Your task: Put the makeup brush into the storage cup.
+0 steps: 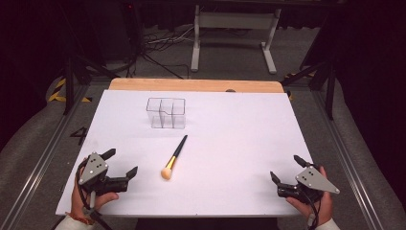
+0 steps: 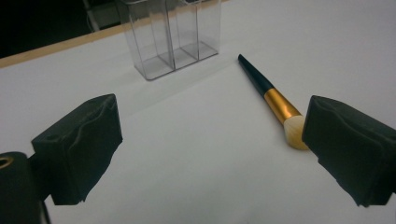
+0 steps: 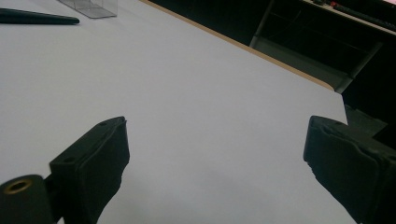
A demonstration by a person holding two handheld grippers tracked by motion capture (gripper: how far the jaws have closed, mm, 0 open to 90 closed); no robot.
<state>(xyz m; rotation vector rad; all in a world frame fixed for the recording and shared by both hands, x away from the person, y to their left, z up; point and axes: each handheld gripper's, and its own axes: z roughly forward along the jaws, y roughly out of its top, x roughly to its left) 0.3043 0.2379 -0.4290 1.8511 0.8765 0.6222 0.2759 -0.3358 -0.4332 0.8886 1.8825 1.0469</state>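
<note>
1. Your makeup brush lay flat on the white table cover, near the middle and a little toward your left side.
2. Its handle was slim and dark, almost black with a green cast in the left gripper view, and it tapered to a point at the far end.
3. A shiny gold ferrule joined the handle to a short, rounded head of pale cream bristles.
4. The bristle end pointed toward you, and the handle tip pointed up the table toward the clear organizer.
5. That organizer stood upright beyond the brush, well apart from it, and was split by clear walls into several compartments; all I could see into were empty.
6. I could read no brand, label or writing on the brush or the organizer.
7. Your left gripper sat at the near left of the cover with its jaws spread wide and nothing between them; the brush was just beside it, untouched.
8. Your right gripper sat at the near right corner, jaws equally wide, gripping nothing, well apart from the brush.
</note>
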